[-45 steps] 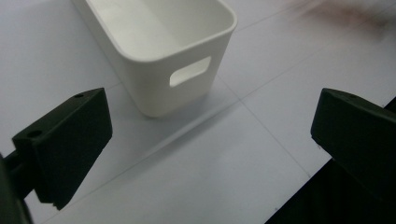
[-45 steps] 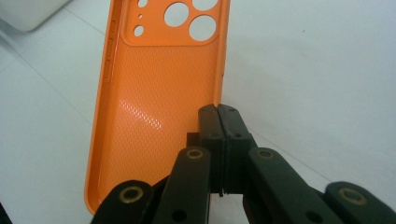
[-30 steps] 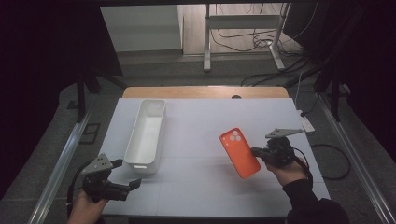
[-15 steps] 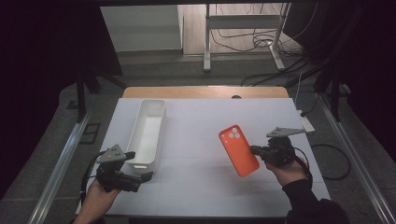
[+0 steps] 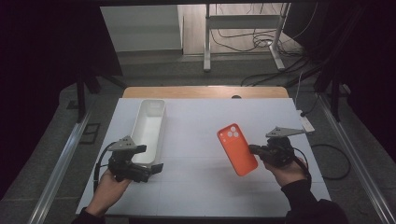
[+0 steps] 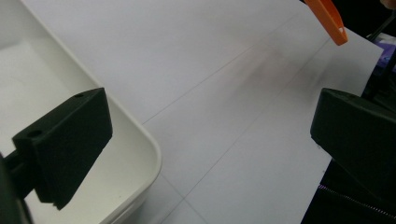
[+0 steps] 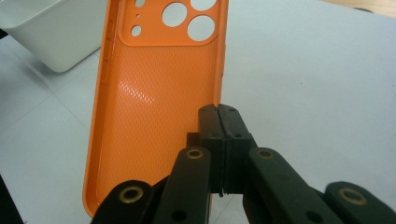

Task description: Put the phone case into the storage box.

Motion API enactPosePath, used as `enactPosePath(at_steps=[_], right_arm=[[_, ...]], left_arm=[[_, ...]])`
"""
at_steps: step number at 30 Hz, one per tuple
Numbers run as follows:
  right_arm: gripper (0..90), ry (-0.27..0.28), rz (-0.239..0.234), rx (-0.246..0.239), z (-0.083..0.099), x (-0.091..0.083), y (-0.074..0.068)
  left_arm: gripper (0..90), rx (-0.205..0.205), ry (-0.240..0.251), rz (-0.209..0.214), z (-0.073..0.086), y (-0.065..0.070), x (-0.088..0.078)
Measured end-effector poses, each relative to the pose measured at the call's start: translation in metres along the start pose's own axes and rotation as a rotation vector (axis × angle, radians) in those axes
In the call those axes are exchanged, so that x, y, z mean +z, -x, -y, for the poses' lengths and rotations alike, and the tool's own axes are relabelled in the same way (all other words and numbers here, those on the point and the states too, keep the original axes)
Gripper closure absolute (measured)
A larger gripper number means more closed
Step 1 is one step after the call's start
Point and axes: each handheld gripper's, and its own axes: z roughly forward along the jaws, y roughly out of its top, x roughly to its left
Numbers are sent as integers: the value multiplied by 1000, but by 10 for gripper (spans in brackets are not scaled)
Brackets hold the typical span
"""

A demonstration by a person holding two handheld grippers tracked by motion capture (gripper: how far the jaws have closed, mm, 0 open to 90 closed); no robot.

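Orange silicone phone case [image 5: 237, 149] at table's 4 o'clock, pinched by one side edge in right gripper [image 5: 255, 150], jaws clamped tight. Left gripper [image 5: 154, 169] wide open, empty, by white plastic bin [image 5: 150, 122]. Risk: thin edge grip, case pivots or slips.

Orange phone case [image 5: 237, 149]: soft-looking shell, glossy rims, fine dotted texture on the inner face [image 7: 154, 107]. Camera block at one end with round cut-outs, several large and one small; small side-button slots along one long edge. Empty, no phone inside. Pose: lifted off the white desk [image 5: 201, 182], tilted, camera end up and toward the far edge, lower end toward the near edge. One long rim is pinched between the closed right tongs [image 7: 219, 140], near the lower half of the case. Location: above the right half of the desk, nearer the right edge than the left.
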Motion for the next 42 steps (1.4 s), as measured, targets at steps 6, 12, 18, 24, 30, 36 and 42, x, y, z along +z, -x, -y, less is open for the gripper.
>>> enactPosePath(at_steps=[6,12,18,24,30,36,42], right_arm=[[887,6,-3,-11,-1,0,-4],[887,18,-7,-19,-3,2,-8],[887,23,-15,-30,-5,4,-12],[887,28,-25,-46,-9,9,-21],[887,29,-32,-62,-12,14,-30],[887,33,-39,-69,-15,20,-37],[887,34,-42,-73,-16,24,-42]], left_arm=[[0,0,-6,29,-9,0,12],[0,-1,-8,52,-15,1,21],[0,-1,-9,69,-19,2,28],[0,5,-15,87,-24,5,38],[0,8,-18,107,-28,7,46],[0,4,-12,120,-31,8,52],[0,-4,-9,135,-33,9,57]])
